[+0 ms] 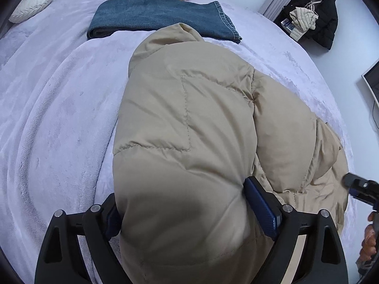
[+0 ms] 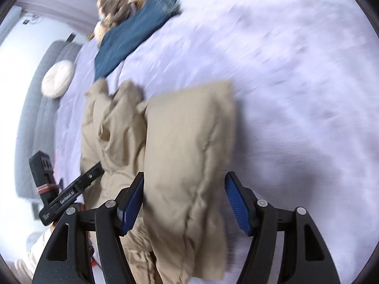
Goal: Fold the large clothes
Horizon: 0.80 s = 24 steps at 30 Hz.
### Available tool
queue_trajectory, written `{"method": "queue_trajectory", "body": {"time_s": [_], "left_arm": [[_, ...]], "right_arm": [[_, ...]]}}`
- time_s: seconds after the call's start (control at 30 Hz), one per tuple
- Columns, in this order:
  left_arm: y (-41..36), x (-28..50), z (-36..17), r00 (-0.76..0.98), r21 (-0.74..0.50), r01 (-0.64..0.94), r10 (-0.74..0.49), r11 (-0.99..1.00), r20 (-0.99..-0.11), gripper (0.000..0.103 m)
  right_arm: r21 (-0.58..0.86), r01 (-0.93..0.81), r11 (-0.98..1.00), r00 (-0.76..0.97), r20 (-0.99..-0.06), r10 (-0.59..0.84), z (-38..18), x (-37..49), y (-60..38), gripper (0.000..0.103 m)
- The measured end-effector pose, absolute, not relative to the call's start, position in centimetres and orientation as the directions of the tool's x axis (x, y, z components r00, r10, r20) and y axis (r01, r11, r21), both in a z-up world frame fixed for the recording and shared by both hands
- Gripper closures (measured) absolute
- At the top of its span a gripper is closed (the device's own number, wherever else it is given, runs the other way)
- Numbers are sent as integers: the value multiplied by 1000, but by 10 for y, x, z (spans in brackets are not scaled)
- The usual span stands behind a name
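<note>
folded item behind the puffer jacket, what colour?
Dark blue denim, stitched hem showing; clearest in the left wrist view.

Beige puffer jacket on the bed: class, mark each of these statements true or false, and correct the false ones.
1. The beige puffer jacket lies on a lavender blanket. True.
2. Folded blue jeans lie beyond the jacket. True.
3. The jeans lie on top of the jacket. False: they lie apart from it, further up the bed.
4. The right gripper has its jaws clamped shut on the jacket. False: the jaws stand apart; jacket fabric lies between them, and the right pad is clear of it.
5. A round white cushion sits near the headboard. True.
</note>
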<state>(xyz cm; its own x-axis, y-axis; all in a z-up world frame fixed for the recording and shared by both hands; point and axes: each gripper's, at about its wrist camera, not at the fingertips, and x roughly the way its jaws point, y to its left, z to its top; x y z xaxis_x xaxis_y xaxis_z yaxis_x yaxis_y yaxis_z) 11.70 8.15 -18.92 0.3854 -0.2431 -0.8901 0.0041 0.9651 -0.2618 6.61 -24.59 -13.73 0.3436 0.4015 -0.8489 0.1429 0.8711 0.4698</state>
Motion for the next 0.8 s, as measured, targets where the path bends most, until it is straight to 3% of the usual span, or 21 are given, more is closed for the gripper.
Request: {"method": "queue_trajectory", "body": {"time_s": [0.13,0.2,0.37,0.5,0.63,0.8], "left_arm": [[76,114,-187,394,-238,-9,-215,971,-894,9],[71,115,-187,393,-216,-19,-191,976,-900,6],[67,123,-164,404,-152,-13,-134,988,-905,6],[81,139,-145,504,-151,-2,-130,988,-854,6],[68,157,-172,424,-181,30,-177,983,-888,6],[55,156,-185,430,-127,52,-137,991,-893,2]], "right_arm": [[526,109,844,439,-787,434,-102,72,-234,71],[567,60,822,415,-763,496,-104,78,-214,78],[493,50,869,382,-813,439,-141,111,-158,86],[429,122,895,329,-868,372,-169,119,-168,102],[400,135,906,308,-886,346,-192,134,-178,103],[417,138,898,301,-882,363,-209,138,-188,103]]}}
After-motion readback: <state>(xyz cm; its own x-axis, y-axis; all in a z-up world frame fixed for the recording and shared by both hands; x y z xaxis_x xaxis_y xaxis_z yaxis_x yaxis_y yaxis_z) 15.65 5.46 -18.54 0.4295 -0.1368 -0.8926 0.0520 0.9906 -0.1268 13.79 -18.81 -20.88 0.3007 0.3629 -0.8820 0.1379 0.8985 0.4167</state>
